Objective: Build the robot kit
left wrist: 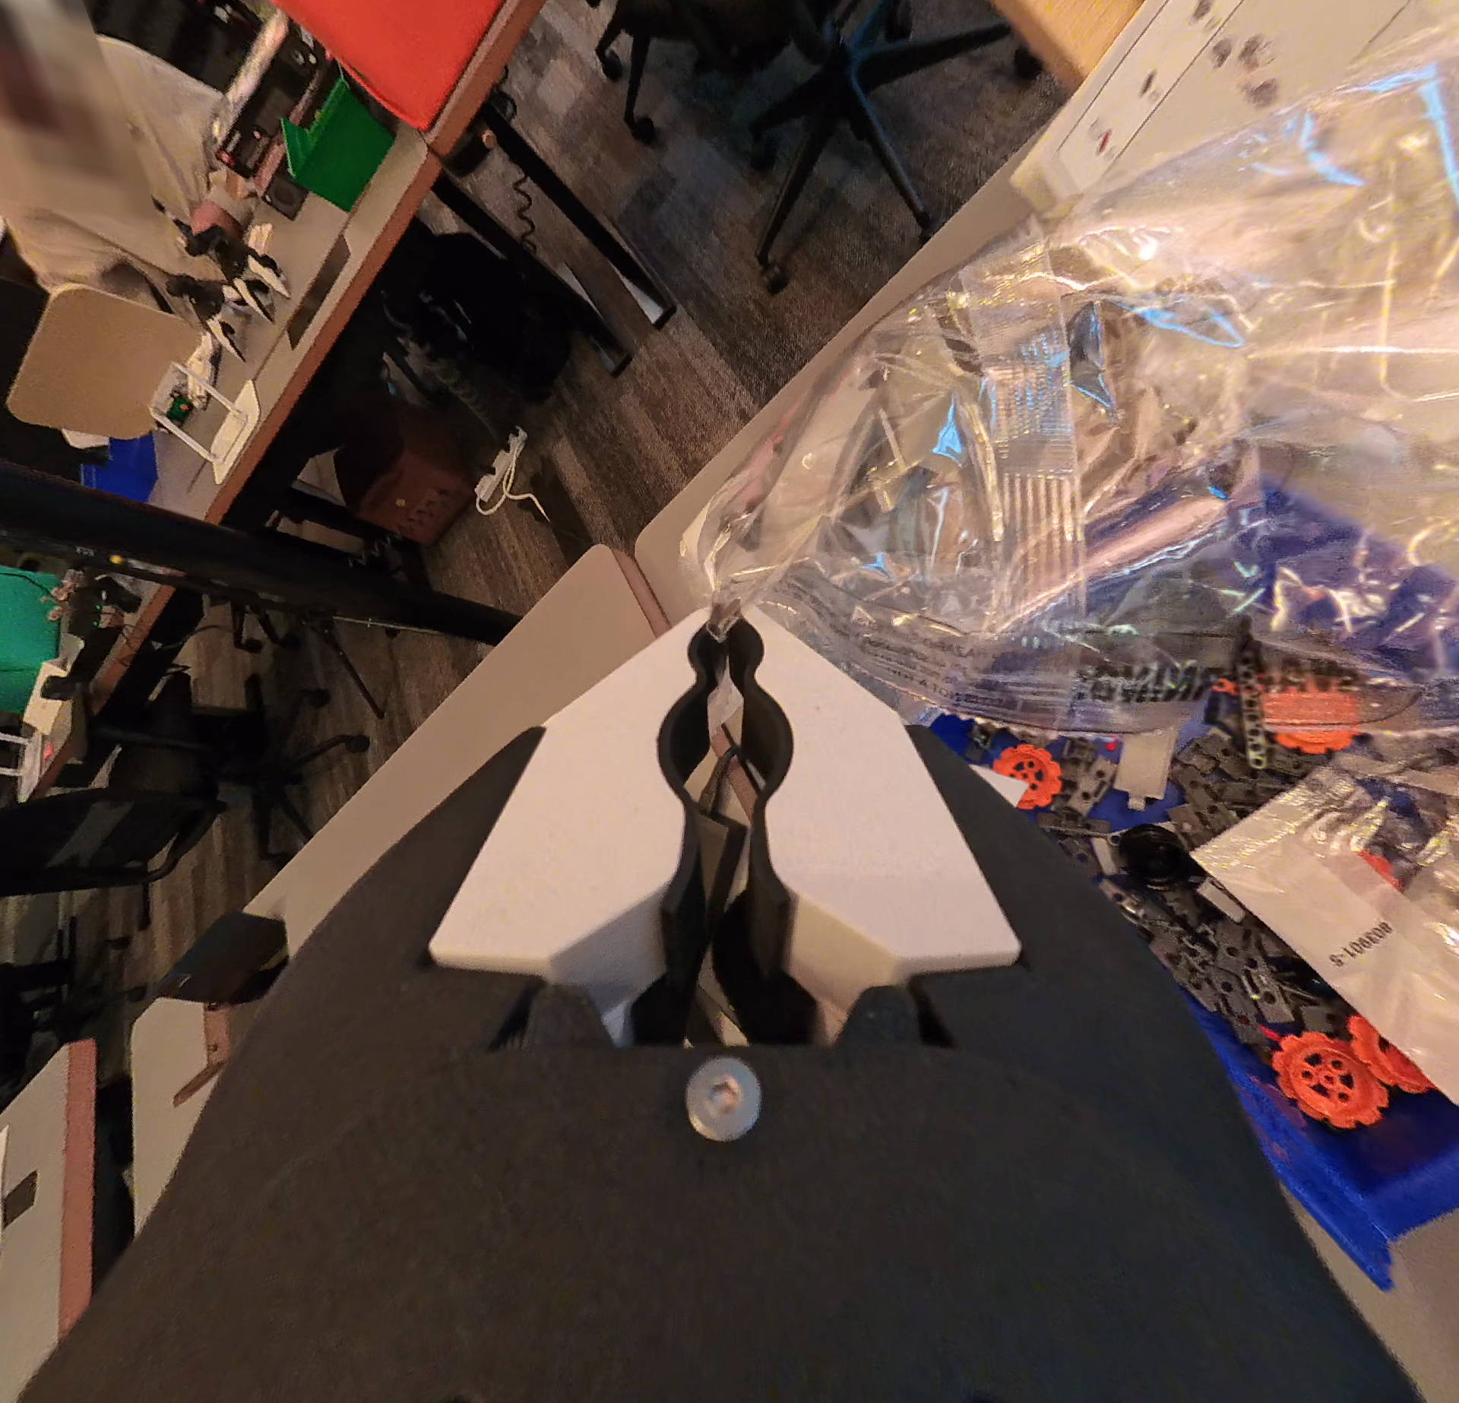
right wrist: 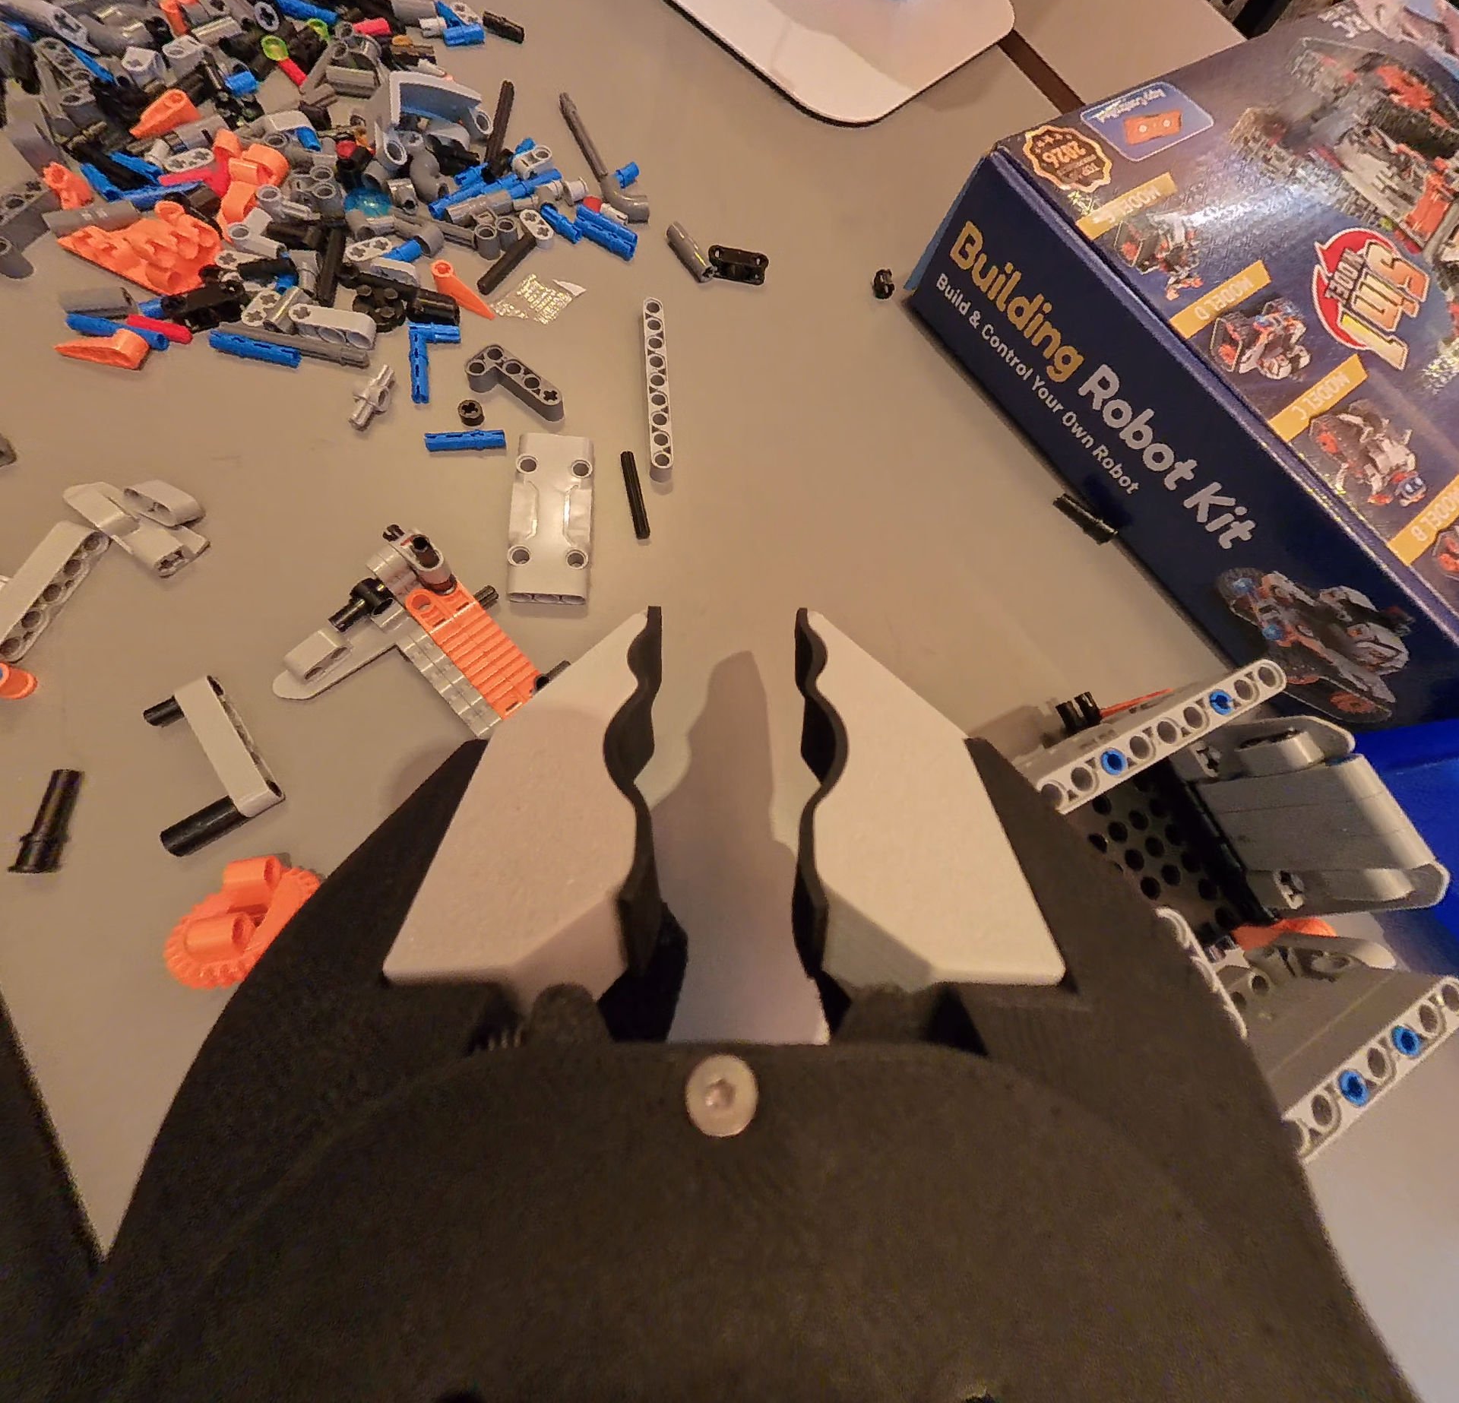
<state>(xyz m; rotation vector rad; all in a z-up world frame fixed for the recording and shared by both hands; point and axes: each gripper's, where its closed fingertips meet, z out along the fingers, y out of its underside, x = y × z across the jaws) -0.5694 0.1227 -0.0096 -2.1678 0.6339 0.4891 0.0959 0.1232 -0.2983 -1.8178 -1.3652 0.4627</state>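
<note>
My left gripper point(left wrist: 725, 639) is shut on a corner of a clear plastic bag point(left wrist: 1105, 417). The bag hangs crumpled to the right, above a blue bin point(left wrist: 1342, 1199) that holds dark bricks and orange gear wheels point(left wrist: 1326, 1081). My right gripper point(right wrist: 726, 623) is open and empty, just above a grey table point(right wrist: 829, 386). A grey panel piece point(right wrist: 550, 516) and an orange-and-grey assembly point(right wrist: 450, 646) lie just ahead and left of its fingertips. A partly built grey model point(right wrist: 1232, 804) with holed beams sits to its right.
A large pile of loose blue, orange, grey and black bricks point(right wrist: 260, 165) covers the table's far left. A dark blue kit box point(right wrist: 1232, 354) stands at the right. A white base plate point(right wrist: 829, 31) lies at the far edge. Office chairs point(left wrist: 837, 86) and desks stand beyond the left gripper. One gripper's finger ends stand about 75 cm off the other's. My right gripper is the nearer one to the white base plate point(right wrist: 829, 31): about 35 cm, against 55 cm.
</note>
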